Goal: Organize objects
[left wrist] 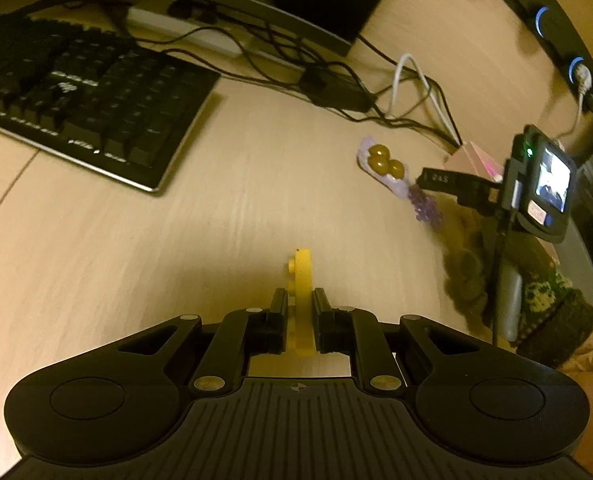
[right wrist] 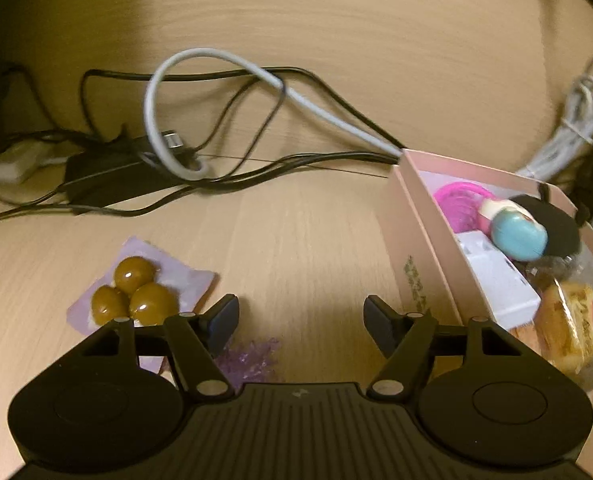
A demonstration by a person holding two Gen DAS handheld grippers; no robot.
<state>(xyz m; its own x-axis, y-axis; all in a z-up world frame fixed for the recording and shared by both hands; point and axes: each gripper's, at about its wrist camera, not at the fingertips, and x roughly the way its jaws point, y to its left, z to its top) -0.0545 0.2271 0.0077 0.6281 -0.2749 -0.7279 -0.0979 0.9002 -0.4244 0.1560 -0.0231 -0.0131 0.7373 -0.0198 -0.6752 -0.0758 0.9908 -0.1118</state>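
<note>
My left gripper is shut on a flat yellow toy piece and holds it above the wooden desk. My right gripper is open and empty; it also shows at the right of the left wrist view. A lilac card with three olive-green balls lies left of the right gripper's left finger, also seen in the left wrist view. A purple beaded piece lies under the right gripper. A pink box at the right holds a blue ball, a pink item, a white box and wrapped snacks.
A black keyboard lies at the far left under a monitor. Tangled black and grey cables and a power brick run along the back of the desk. A dark device with blue-ringed sockets stands at the back right.
</note>
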